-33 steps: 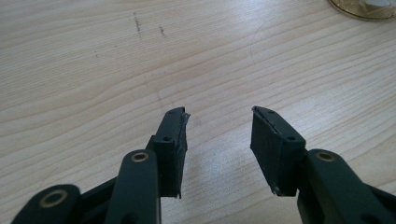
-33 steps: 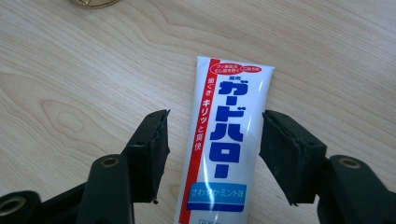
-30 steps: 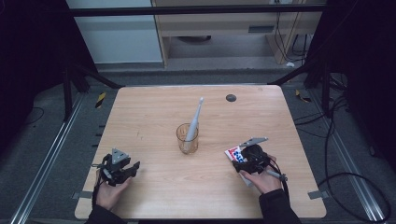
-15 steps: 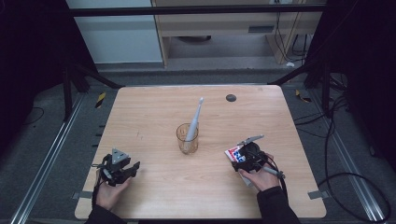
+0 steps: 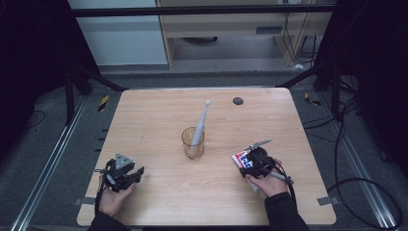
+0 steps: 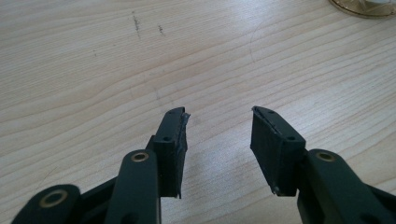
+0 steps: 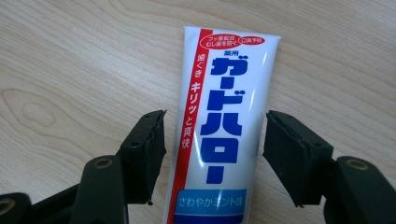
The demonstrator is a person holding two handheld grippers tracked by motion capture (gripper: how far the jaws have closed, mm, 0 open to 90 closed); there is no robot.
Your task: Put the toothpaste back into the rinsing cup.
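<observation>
The toothpaste tube (image 7: 219,135) at the frame's centre is white with a red stripe and blue lettering. The table (image 7: 70,60) is pale wood grain; the right gripper (image 7: 212,154) is black.

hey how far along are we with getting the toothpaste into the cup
Done: the toothbrush already stands tilted in the glass cup. In hand: the right gripper straddles the toothpaste tube lying flat on the table, fingers apart from it, not gripping. The left gripper is open over bare wood. Left, probably: closing, lifting and placing the tube.

R gripper (image 5: 246,162) slightly nearer toothpaste tube (image 7: 219,135)
</observation>
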